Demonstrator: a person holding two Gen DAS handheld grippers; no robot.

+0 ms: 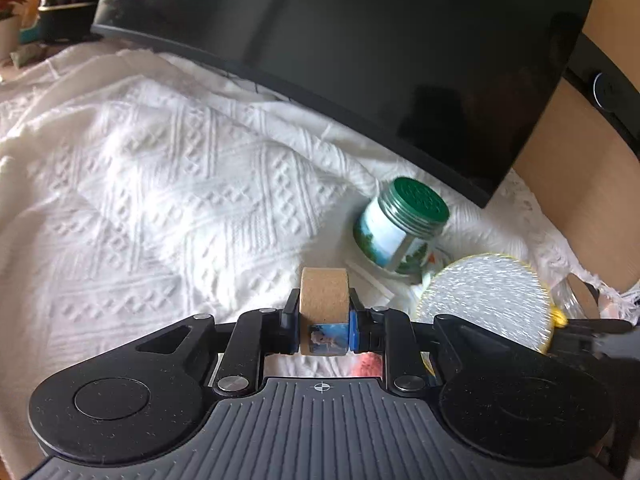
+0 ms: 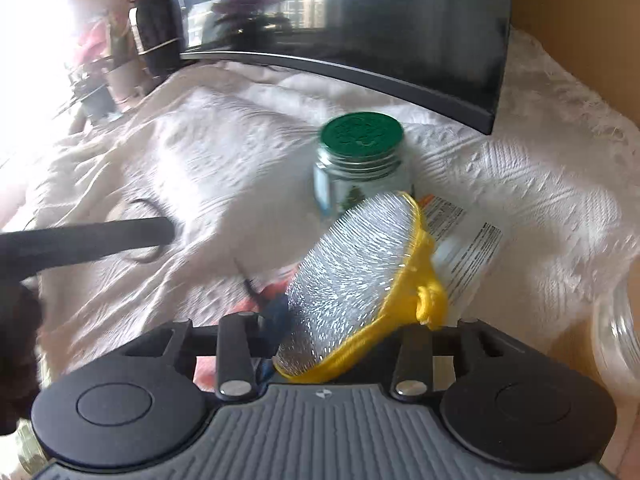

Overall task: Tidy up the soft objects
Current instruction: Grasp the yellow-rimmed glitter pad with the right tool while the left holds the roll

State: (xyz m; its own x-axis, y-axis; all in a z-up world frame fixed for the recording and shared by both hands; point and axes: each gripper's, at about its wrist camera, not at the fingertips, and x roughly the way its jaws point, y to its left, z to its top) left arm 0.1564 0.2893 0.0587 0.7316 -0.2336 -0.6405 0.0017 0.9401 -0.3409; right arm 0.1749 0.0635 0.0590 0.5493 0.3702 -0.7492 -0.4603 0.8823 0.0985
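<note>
Pinching a cork roll (image 1: 323,294) upright in my left fingers (image 1: 323,322) keeps it clear of the white cloth (image 1: 160,184); my right fingers (image 2: 340,340) clamp the yellow-rimmed scrubber (image 2: 360,276), tilted, near the green-lidded jar (image 2: 360,160).

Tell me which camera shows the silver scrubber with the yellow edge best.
The right wrist view: the scrubber fills the centre between the right gripper fingers, bristly face and yellow rim plain, though blurred. The left wrist view shows only its round face at the right, its lower edge hidden.
</note>
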